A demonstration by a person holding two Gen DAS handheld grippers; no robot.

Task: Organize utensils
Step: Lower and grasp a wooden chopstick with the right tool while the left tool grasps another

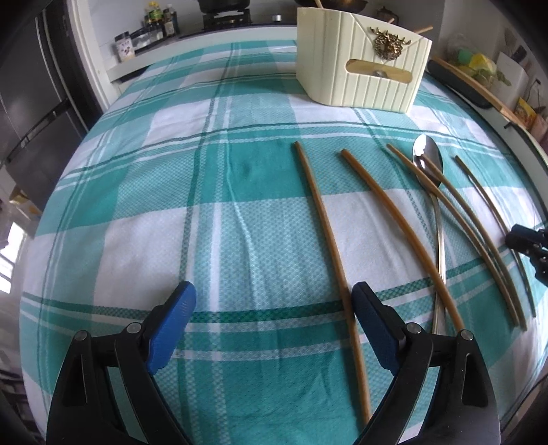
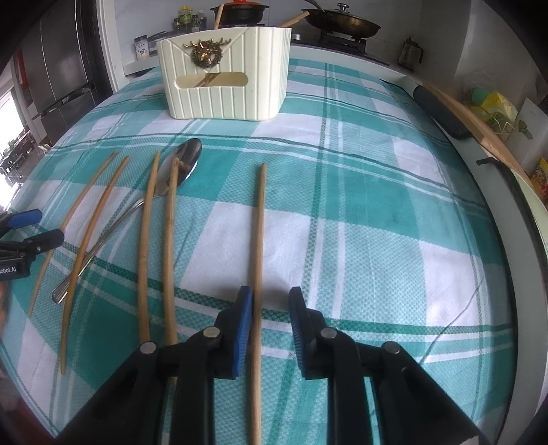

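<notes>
Tablecloth [image 1: 137, 212], teal-and-white plaid

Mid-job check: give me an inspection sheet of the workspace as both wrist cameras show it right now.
Surface: table under a teal and white checked cloth, slightly creased.
Job's things: five chopsticks and a metal spoon lie loose on the cloth; two chopsticks cross the spoon. A cream holder stands upright behind them.
Clutter: nothing seen on the cloth.
Grippers: left gripper open, a chopstick by its right finger. Right gripper partly closed around the separate chopstick, pads not clearly pressing it.
Cables: thin wire at the right table edge.
Surroundings: stove with pans, jars, a dark fridge.
</notes>
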